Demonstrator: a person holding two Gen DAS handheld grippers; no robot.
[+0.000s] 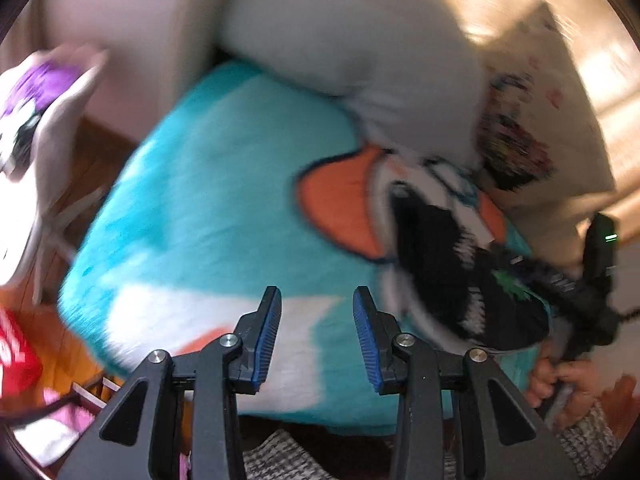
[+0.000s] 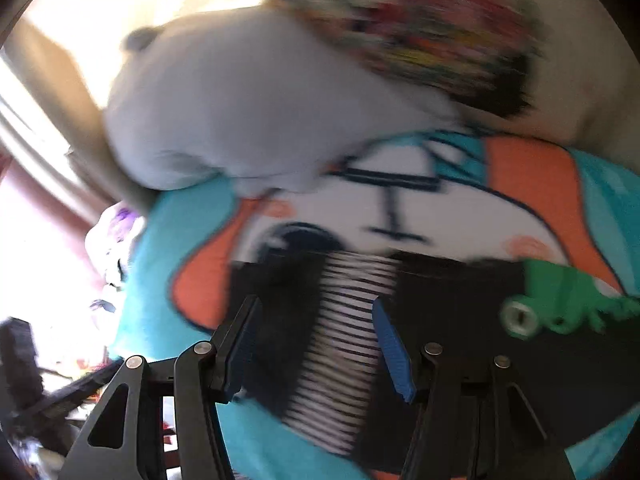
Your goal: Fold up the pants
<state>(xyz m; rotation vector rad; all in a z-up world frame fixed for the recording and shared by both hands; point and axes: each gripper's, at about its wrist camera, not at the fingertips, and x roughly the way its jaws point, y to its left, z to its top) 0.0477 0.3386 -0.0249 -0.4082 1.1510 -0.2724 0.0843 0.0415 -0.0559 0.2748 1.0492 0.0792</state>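
The black pants (image 2: 460, 320) lie on a turquoise blanket (image 2: 188, 220) with orange and white shapes. They carry a white-striped panel (image 2: 344, 320) and a green print (image 2: 560, 292). My right gripper (image 2: 315, 302) hovers over the striped panel, open, its pads clear of the cloth. In the left wrist view the pants (image 1: 448, 264) lie bunched to the right. My left gripper (image 1: 317, 292) is open over a white patch of the blanket (image 1: 200, 184), to the left of the pants, with nothing between its fingers. Both views are blurred.
A grey pillow (image 1: 340, 32) and a cream pillow with a colourful print (image 1: 532, 120) rest at the blanket's far side. A person's hand (image 1: 560, 384) holds the other tool at the right. Wooden floor (image 1: 80, 168), a white and purple object (image 1: 40, 92) and red cloth (image 1: 16, 352) lie left.
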